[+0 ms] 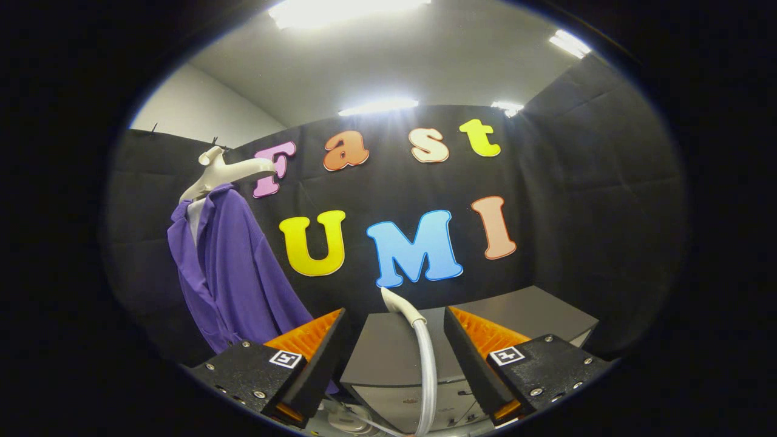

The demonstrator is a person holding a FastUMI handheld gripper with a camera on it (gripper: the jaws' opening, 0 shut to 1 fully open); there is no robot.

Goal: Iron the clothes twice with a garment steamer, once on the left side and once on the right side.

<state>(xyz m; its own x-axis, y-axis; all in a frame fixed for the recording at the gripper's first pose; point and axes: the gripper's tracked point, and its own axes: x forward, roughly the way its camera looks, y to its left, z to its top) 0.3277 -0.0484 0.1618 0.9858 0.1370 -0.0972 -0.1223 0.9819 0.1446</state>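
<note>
a grey cabinet is seen low in the booth, just ahead of the fingers and reaching away beyond the right one; its flat top is lit, and a paler front panel shows beneath, between the fingers. a purple shirt is hung well to the left, beyond the left finger, with its collar open and its hem hidden behind that finger. the shirt is carried on a cream hanger head, whose long arm is pointed to the right above the collar.

the gripper is held wide open, its jaws spread apart with nothing clamped; each finger is seen to be ridged on its inner face and tagged with a small square marker on its mount. between the fingers a pale ribbed hose is run upward in front of the cabinet, touching neither finger. at its top end the white steamer handle is found, tilted toward the left and standing against the cabinet's far edge. whether the handle is seated in a holder cannot be told. near the hose's lower end a small round white part is partly seen.
</note>
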